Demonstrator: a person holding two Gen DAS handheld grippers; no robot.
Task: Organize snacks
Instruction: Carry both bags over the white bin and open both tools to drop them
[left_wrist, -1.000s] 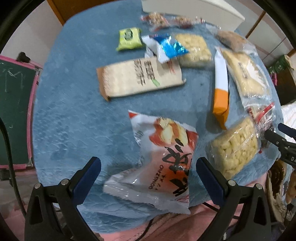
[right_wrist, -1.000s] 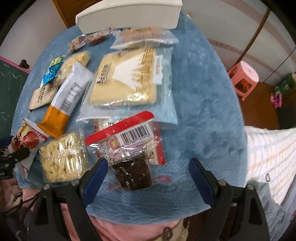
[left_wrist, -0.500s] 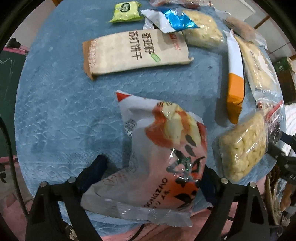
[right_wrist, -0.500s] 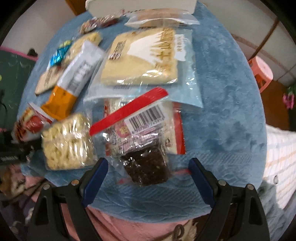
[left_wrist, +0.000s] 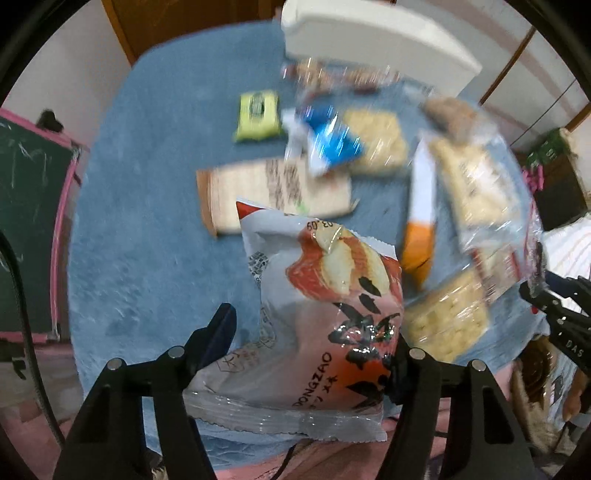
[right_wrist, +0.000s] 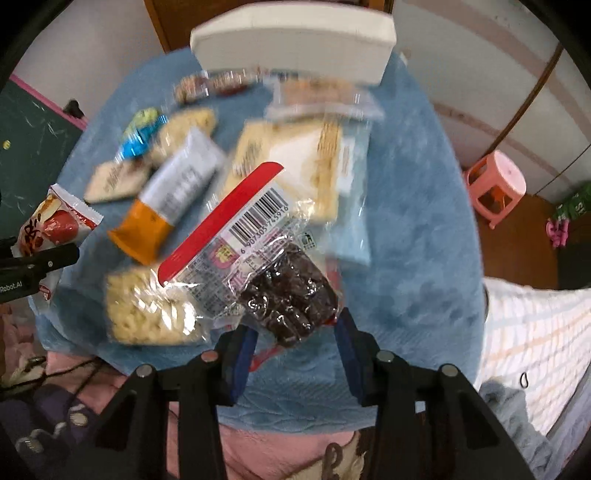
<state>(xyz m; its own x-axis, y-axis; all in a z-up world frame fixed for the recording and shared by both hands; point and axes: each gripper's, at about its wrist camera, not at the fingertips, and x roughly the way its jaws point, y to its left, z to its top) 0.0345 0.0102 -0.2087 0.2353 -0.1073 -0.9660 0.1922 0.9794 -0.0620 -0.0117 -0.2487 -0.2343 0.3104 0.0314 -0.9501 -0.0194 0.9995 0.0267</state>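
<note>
My left gripper (left_wrist: 314, 350) is shut on a white and red "Dongzao" snack bag (left_wrist: 325, 306) and holds it lifted off the blue cloth; the bag also shows at the left edge of the right wrist view (right_wrist: 51, 225). My right gripper (right_wrist: 295, 343) is shut on a clear bag of dark dried fruit with a red top strip and barcode (right_wrist: 266, 258), raised above the table. A white bin (right_wrist: 295, 37) stands at the far edge, also in the left wrist view (left_wrist: 376, 40).
On the blue cloth (left_wrist: 147, 229) lie a beige cracker pack (left_wrist: 273, 192), a green packet (left_wrist: 256, 116), a blue foil packet (left_wrist: 328, 140), an orange and white pack (right_wrist: 170, 199), puffed snack bags (right_wrist: 147, 314) and a large cracker bag (right_wrist: 295, 162). A pink stool (right_wrist: 495, 184) stands right.
Both grippers have closed on their bags and lifted them. The views have tilted up, so the white bin at the far edge shows again.
</note>
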